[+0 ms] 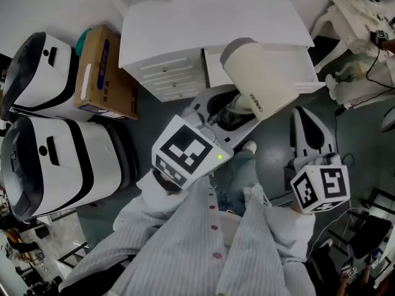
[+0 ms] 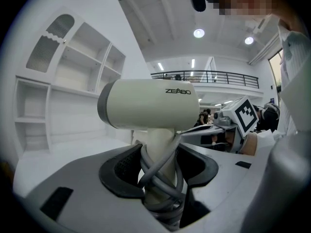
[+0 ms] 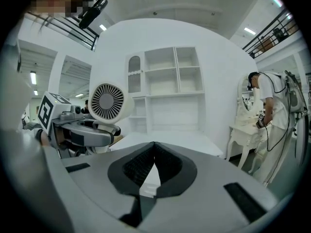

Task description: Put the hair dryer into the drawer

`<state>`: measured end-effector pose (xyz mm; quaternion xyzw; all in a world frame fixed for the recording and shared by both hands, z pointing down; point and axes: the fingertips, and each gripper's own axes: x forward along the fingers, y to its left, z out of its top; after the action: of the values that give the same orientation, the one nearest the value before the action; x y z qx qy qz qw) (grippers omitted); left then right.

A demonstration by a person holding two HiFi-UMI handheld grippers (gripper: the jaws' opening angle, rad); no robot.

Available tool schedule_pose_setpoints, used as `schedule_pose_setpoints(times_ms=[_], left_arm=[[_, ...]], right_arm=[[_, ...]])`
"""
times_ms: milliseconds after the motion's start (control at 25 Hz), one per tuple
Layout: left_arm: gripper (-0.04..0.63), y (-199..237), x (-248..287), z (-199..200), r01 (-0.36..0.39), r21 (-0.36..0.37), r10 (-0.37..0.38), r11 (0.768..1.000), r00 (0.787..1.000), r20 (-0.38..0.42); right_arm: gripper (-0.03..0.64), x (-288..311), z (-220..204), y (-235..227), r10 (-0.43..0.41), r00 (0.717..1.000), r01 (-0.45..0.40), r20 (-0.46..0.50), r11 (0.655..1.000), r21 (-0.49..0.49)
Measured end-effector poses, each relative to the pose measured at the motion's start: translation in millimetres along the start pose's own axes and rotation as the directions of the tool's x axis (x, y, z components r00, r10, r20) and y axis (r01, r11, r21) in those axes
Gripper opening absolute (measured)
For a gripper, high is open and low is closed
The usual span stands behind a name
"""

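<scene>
A cream hair dryer (image 1: 259,79) with a grey rear band is held up in front of the white dresser (image 1: 166,73). My left gripper (image 1: 231,113) is shut on its handle, which has the grey cord wound round it. In the left gripper view the hair dryer (image 2: 150,103) stands upright between the jaws of my left gripper (image 2: 158,178), barrel pointing right. My right gripper (image 1: 311,131) hangs to the right of it, shut and holding nothing. The right gripper view shows my right gripper (image 3: 153,166) with its pads meeting, and the hair dryer's rear grille (image 3: 107,103) at the left.
Two white and black cases (image 1: 43,66) (image 1: 55,165) and a cardboard box (image 1: 102,73) stand left of the dresser. An ornate white table (image 1: 352,17) is at the far right, with a person (image 3: 269,110) beside it. White shelves (image 3: 165,86) rise behind the dresser top.
</scene>
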<state>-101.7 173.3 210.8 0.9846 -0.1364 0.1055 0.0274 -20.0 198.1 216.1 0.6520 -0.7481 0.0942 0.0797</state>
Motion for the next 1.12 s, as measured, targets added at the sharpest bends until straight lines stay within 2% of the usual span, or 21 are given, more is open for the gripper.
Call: schedule_pose_setpoints(times_ms=[400,640,840,1120], left_arm=[[0.216,46,97,30,-0.074,-0.019,0.073,0.997,0.997,-0.007],[0.216,60,148,46,-0.120,-0.045,0.121,0.992,0.993,0.009],[0.216,66,172,49,-0.155,-0.055,0.156,0.986,0.988,0.008],[0.216,86,189,48,-0.189,-0.073,0.189,0.979,0.982,-0.010]], right_arm=[[0.011,65,28,-91,0.088,0.996,-0.088,-0.007,0.996,-0.032],[0.011,82,38,-143,0.128,0.992,-0.128,-0.006,0.990,-0.052],[0.011,91,36,-170,0.157,0.988,-0.157,-0.012,0.986,-0.055],[0.011,114,33,-183,0.195,0.980,-0.196,-0.030,0.980,-0.044]])
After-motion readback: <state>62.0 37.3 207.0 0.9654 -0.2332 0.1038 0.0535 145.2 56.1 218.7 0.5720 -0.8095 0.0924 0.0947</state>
